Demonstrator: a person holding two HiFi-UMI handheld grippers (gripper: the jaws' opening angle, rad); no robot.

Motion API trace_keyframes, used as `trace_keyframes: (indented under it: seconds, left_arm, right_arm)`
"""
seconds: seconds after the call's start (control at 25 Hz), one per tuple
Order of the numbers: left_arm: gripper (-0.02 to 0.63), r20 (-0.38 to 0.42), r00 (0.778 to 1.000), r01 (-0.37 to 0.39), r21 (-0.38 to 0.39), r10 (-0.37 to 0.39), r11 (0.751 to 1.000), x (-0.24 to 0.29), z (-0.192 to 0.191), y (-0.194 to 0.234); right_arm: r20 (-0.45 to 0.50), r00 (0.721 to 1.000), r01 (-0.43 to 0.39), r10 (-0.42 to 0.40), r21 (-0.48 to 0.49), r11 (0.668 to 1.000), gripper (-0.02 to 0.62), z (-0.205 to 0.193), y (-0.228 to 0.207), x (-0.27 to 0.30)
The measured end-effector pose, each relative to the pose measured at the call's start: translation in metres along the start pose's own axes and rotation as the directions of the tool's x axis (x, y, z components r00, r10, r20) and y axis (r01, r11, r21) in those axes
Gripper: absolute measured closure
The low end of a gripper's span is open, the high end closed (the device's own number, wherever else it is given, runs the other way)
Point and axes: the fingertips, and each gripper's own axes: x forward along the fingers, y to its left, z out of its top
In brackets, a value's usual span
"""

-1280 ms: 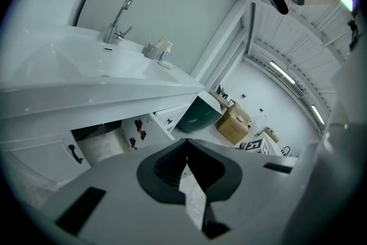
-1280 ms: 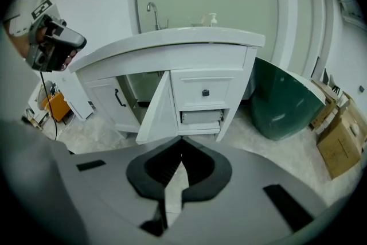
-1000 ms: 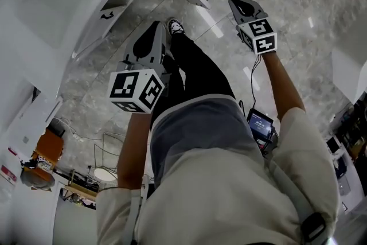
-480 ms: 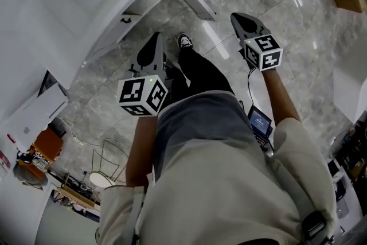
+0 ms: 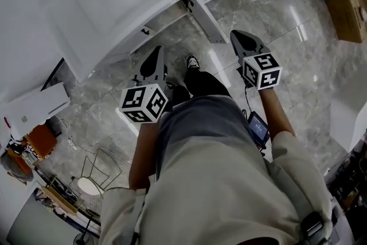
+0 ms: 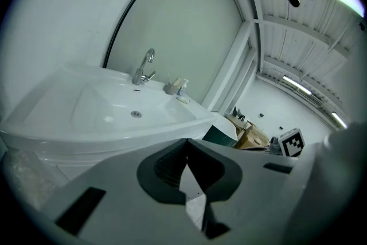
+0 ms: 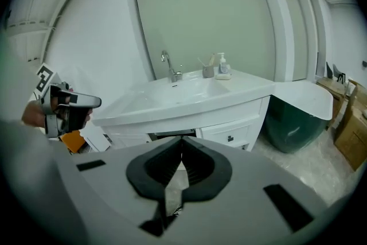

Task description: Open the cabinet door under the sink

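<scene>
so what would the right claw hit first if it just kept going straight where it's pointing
Most likely the cabinet under the sink: the right claw points at its dark opening. Nothing shows in between, though depth is hard to judge.

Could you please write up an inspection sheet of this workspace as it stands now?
Surface: grey marble-look floor, glossy.
Job's things: white sink; the cabinet door below it stands swung out.
Clutter: soap bottle and cup on the sink's rim; cardboard box; wire stand.
Grippers: left gripper and right gripper both shut, holding nothing, clear of the cabinet.
Cables: a cable runs from the right gripper to a device at the person's waist.
Surroundings: dark green container right of the cabinet.
</scene>
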Motion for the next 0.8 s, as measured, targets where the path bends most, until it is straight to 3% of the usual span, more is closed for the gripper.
trace_keyframes:
  seconds: [0.52,0.8]
  left_arm:
    - [0.607,0.053,0.993,-0.106,0.003,0.105,0.994,-0.051,0.017,0.016]
    - [0.607,0.138,0.972,-0.190,-0.014,0.190,0.982,-0.083,0.033,0.031]
  right_arm:
    - [0.056,0.990,-0.121,0.127,-0.105,0.987,0.583,0.076,0.068,-0.015]
    - [0.079,0.975,-0.195,0.207,-0.136,0.971,0.583,0.108,0.095,-0.023]
